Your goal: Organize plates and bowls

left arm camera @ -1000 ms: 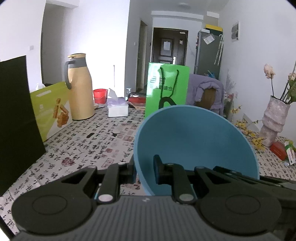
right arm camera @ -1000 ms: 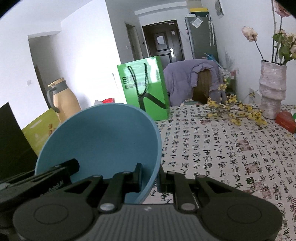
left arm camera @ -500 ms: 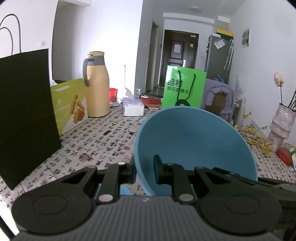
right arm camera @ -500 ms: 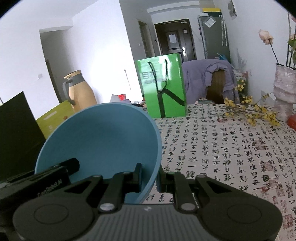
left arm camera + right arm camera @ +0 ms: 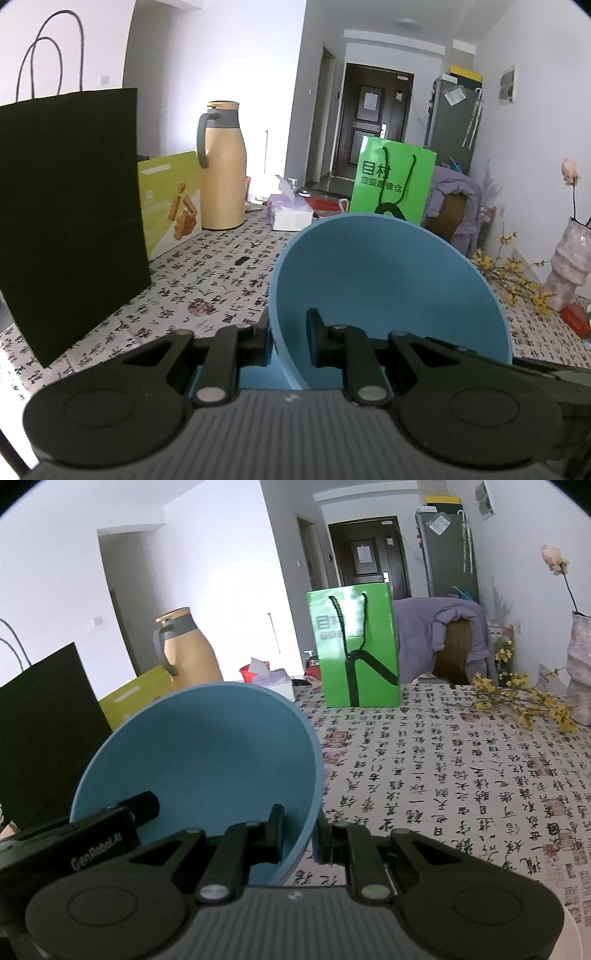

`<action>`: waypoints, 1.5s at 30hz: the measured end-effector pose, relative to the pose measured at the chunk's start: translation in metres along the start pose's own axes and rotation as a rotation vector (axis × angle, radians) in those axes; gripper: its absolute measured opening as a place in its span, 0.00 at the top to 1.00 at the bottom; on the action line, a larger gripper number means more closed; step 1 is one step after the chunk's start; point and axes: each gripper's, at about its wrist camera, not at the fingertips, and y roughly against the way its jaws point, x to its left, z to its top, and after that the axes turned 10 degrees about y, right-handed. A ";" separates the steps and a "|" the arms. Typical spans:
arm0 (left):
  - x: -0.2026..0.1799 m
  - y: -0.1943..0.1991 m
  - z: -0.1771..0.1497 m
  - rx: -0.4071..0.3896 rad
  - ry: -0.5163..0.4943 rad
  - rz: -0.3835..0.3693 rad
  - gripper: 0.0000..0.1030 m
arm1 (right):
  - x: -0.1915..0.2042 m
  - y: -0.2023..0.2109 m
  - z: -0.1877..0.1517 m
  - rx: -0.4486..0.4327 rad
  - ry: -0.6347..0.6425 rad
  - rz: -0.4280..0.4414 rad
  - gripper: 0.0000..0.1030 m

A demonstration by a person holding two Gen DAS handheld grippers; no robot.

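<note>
Bowl rim clamped between both hand-held grippers (tilted, above table).

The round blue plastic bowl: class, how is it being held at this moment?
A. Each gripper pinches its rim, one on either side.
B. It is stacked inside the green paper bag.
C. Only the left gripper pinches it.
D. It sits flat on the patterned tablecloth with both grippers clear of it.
A. The left gripper is shut on the near left rim of the round blue plastic bowl, and the right gripper clamps the opposite rim.
</note>
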 end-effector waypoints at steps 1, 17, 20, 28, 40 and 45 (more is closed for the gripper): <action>0.002 0.001 0.000 -0.001 0.002 0.002 0.84 | 0.002 0.000 0.000 0.001 0.001 0.003 0.86; 0.035 0.010 -0.002 0.003 0.040 0.028 0.84 | 0.033 -0.003 -0.006 0.017 0.033 0.040 0.86; 0.041 0.011 -0.002 0.006 0.047 0.031 0.84 | 0.038 -0.005 -0.007 0.024 0.037 0.050 0.86; 0.057 0.013 -0.003 0.011 0.065 0.046 0.84 | 0.051 -0.010 -0.010 0.041 0.057 0.071 0.86; 0.077 0.004 -0.009 0.044 0.089 0.066 0.84 | 0.063 -0.025 -0.013 0.076 0.096 0.082 0.86; 0.084 -0.003 -0.012 0.069 0.095 0.073 0.84 | 0.069 -0.031 -0.016 0.088 0.124 0.074 0.86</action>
